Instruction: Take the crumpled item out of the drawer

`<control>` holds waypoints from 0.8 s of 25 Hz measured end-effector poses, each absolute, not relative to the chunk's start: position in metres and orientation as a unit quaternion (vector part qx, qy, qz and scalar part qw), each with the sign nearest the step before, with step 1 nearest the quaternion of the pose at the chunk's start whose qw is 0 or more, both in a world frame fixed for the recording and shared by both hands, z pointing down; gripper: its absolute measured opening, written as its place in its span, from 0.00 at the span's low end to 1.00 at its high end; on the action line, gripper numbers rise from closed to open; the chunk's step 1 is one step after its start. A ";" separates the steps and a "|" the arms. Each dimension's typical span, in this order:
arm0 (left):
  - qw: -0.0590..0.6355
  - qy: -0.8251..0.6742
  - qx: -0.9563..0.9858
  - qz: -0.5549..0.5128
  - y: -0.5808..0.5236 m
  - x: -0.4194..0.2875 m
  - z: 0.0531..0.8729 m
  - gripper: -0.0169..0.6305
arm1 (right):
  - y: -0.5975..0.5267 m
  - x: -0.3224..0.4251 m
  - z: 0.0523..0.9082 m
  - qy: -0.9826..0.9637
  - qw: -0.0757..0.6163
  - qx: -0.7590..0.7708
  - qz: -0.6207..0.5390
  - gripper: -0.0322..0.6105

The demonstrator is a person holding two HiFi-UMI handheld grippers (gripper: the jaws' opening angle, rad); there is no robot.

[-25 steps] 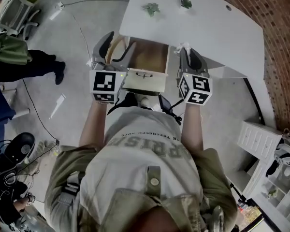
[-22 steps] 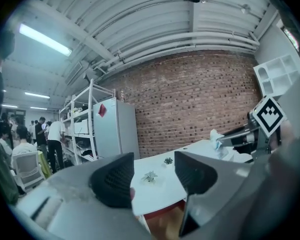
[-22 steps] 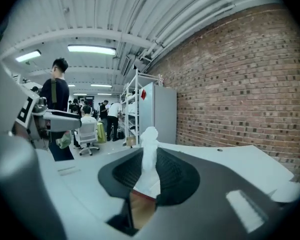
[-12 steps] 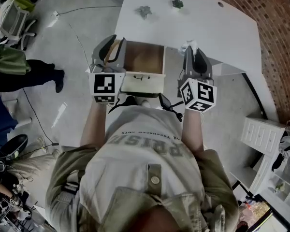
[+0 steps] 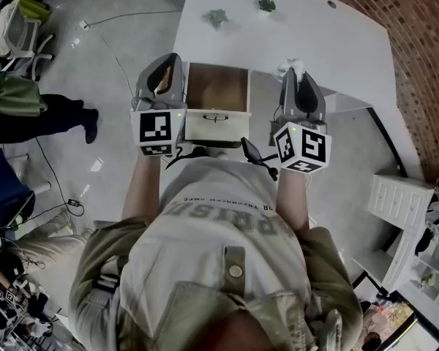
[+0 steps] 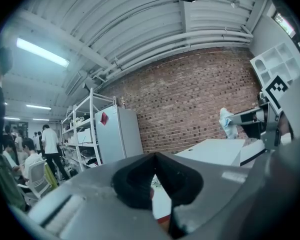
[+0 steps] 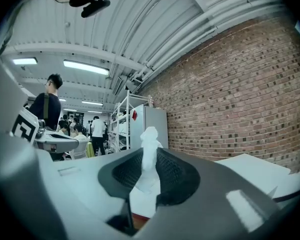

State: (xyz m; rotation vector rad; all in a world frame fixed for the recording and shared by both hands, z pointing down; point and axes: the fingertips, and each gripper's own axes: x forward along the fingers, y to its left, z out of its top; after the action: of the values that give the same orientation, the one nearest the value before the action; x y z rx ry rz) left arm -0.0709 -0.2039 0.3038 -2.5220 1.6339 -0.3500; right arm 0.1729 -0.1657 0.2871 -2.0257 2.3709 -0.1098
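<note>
Only from the head view: drawer (image 5: 216,126) pulled out under the near edge of the white tabletop (image 5: 314,35), brown bottom bare, left gripper (image 5: 163,64) just beside its left wall, right gripper (image 5: 296,75) just right of it at the tabletop's near edge. Only from the right gripper view: black pads pinching the white crumpled item (image 7: 149,159) low down, its upper end poking up past the tips of the jaws. From the left gripper view: jaws just closed, pressed together, nothing between them; off to the right in that view, the other gripper with the white item at its tip. Room for moving: bare floor (image 5: 117,50) left of the drawer, wide bare tabletop beyond it, two small green bits (image 5: 216,17) far back there, person's torso (image 5: 219,218) close behind the drawer front. Crumpled item outside the drawer, held up in the air, just right of the drawer's far right corner.
</note>
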 end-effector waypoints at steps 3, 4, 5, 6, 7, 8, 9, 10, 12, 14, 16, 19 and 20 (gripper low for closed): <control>0.064 0.538 -0.832 -0.115 -0.204 -0.071 0.300 0.04 | -0.165 0.172 0.279 0.760 0.022 -0.649 -0.029 0.17; 0.066 0.538 -0.833 -0.116 -0.203 -0.070 0.298 0.04 | -0.164 0.172 0.276 0.759 0.025 -0.650 -0.027 0.17; 0.067 0.537 -0.833 -0.115 -0.203 -0.070 0.297 0.04 | -0.164 0.172 0.274 0.759 0.027 -0.650 -0.025 0.17; 0.068 0.537 -0.833 -0.115 -0.203 -0.070 0.296 0.04 | -0.163 0.171 0.273 0.759 0.029 -0.651 -0.024 0.17; 0.069 0.537 -0.833 -0.115 -0.202 -0.071 0.296 0.04 | -0.163 0.170 0.272 0.759 0.031 -0.651 -0.023 0.17; 0.069 0.537 -0.833 -0.115 -0.202 -0.071 0.296 0.04 | -0.163 0.170 0.271 0.759 0.032 -0.650 -0.022 0.17; 0.069 0.537 -0.833 -0.115 -0.202 -0.071 0.295 0.04 | -0.164 0.169 0.271 0.759 0.032 -0.650 -0.021 0.17; 0.070 0.537 -0.833 -0.116 -0.202 -0.072 0.295 0.04 | -0.164 0.168 0.271 0.759 0.031 -0.650 -0.019 0.17; 0.071 0.536 -0.833 -0.117 -0.201 -0.071 0.294 0.04 | -0.163 0.167 0.269 0.760 0.028 -0.649 -0.015 0.17; 0.071 0.537 -0.833 -0.116 -0.201 -0.072 0.293 0.04 | -0.163 0.167 0.268 0.760 0.029 -0.649 -0.012 0.17; 0.071 0.537 -0.832 -0.117 -0.201 -0.073 0.293 0.04 | -0.164 0.167 0.268 0.761 0.029 -0.648 -0.011 0.17; 0.071 0.537 -0.832 -0.117 -0.201 -0.074 0.292 0.04 | -0.163 0.167 0.268 0.757 0.020 -0.653 -0.005 0.16; 0.071 0.537 -0.832 -0.117 -0.200 -0.074 0.292 0.04 | -0.163 0.168 0.269 0.755 0.013 -0.655 0.000 0.16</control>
State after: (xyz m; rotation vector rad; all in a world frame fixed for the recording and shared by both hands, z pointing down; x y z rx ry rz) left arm -0.0737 -0.2004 0.2915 -2.5024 1.6148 -0.3511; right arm 0.1678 -0.1626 0.2685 -2.0415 2.3536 -0.0013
